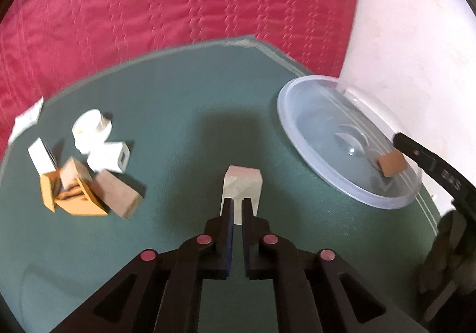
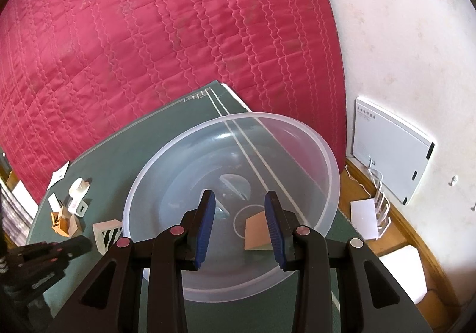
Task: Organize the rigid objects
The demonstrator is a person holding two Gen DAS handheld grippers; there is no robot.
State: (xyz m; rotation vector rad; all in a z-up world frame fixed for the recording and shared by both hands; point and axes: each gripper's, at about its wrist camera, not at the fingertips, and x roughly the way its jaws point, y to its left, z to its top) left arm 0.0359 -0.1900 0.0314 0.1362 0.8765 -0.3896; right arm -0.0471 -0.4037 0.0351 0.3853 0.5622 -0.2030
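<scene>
L gripper (image 1: 236,203) pinched shut – maybe touching wood block (image 1: 242,184)

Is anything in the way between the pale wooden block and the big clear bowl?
No. Between the pale wooden block, at the left gripper's tips, and the clear bowl there is only bare green mat. The other pieces lie on the far side.

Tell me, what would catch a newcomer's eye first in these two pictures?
Probably the big red quilt filling the background behind the green mat. Next, the clear plastic bowl at the mat's right end, with a small orange-brown block in it, under the right tongs. Then the left tongs, nearly shut around a pale wooden block, with a cluster of white and orange pieces to its left.
</scene>
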